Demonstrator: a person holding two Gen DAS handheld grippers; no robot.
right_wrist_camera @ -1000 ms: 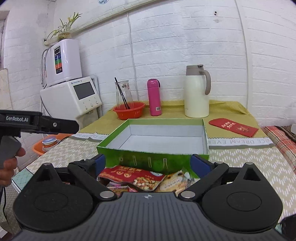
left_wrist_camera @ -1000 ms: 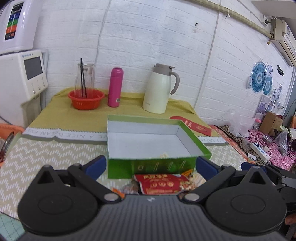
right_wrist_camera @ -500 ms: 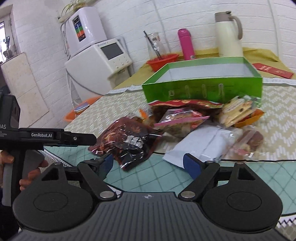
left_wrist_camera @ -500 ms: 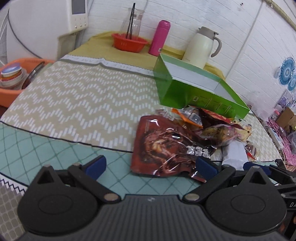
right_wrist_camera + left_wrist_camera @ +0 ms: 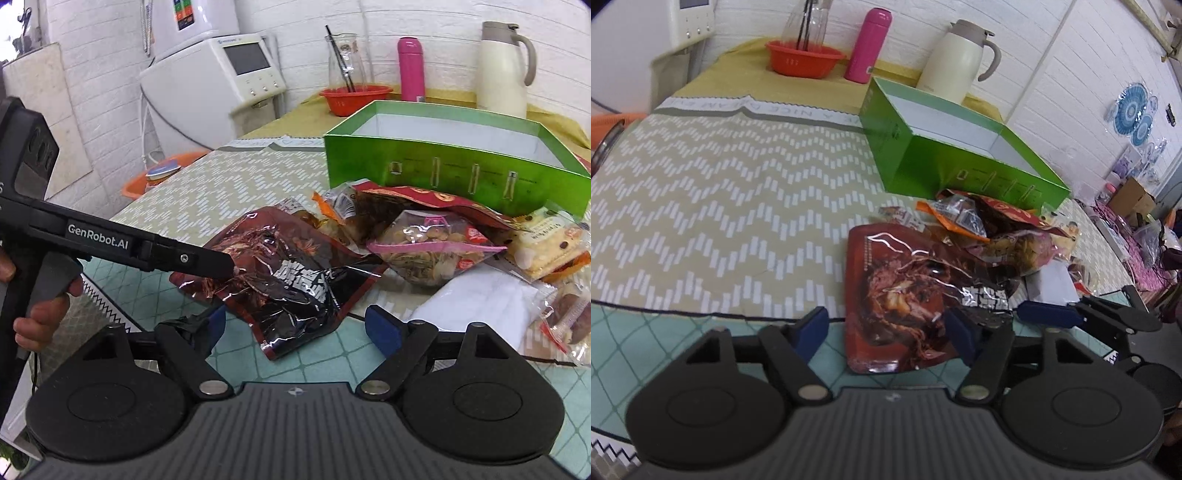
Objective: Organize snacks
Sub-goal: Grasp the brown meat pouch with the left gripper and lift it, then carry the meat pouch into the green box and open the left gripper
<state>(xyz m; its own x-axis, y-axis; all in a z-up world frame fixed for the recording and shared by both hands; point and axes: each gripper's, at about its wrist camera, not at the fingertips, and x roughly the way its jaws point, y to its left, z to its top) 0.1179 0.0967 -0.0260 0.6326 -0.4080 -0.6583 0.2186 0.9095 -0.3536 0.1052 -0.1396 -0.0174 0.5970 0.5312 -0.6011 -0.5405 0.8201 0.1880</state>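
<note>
A dark red foil pouch lies at the near edge of a pile of snack packets, in front of an open green box with a white inside. My left gripper is low over the pouch's near end, jaws closing: the right pad overlaps the foil and the left pad stands just clear of its edge. In the right wrist view, the left gripper's upper finger rests on the pouch. My right gripper is open, with the pouch's near corner between its pads. Its blue pad shows beside the pile.
The pile holds a pink-edged nut bag, a white packet, a biscuit pack and a sausage pack. A cream jug, pink bottle and orange bowl stand at the back. A hand grips the left handle.
Both grippers have sunk and tipped down from facing the box to the snack pile. The left jaws have narrowed from wide open around the dark red pouch.
</note>
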